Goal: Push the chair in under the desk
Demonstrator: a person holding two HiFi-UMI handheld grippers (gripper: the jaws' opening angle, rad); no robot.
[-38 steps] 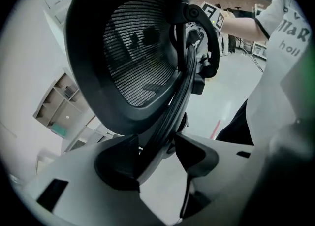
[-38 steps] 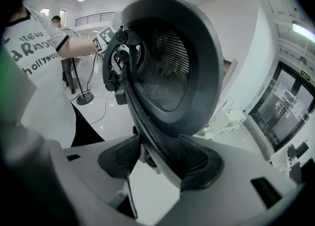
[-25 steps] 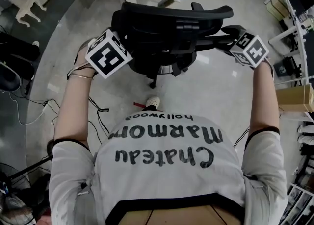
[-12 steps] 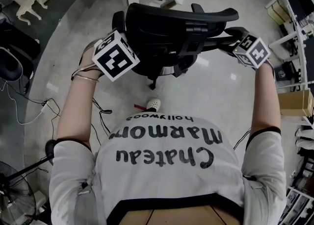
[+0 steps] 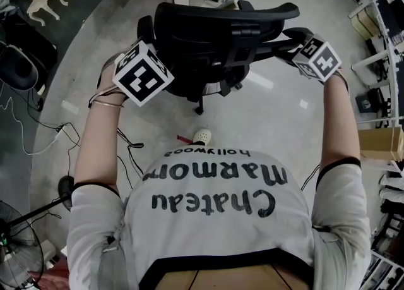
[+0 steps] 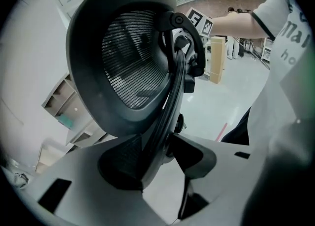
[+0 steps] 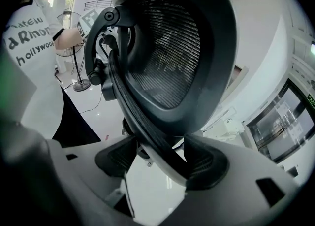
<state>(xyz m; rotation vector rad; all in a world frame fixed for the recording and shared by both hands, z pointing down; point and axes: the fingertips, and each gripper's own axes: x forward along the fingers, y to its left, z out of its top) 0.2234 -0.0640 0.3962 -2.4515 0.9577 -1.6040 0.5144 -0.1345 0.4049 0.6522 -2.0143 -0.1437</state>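
Pinching black chair (image 5: 214, 36) backrest rim in left gripper (image 6: 165, 153) and right gripper (image 7: 160, 163), with seat hidden beneath backrest overhead.

Glossy pale grey floor (image 5: 278, 118). On it: black mesh office chair (image 5: 214, 23), backrest between fingers (image 6: 69, 180) of the left gripper (image 6: 162, 163). Thin black cables (image 5: 129, 148), white shoe (image 5: 202, 136): nearer the person than those fingers.

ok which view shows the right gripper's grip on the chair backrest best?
Right gripper view: the backrest rim runs between the jaws of the right gripper, closed on it. Head view shows mainly its marker cube at the backrest's end. Left gripper view shows only that cube, far behind the backrest.
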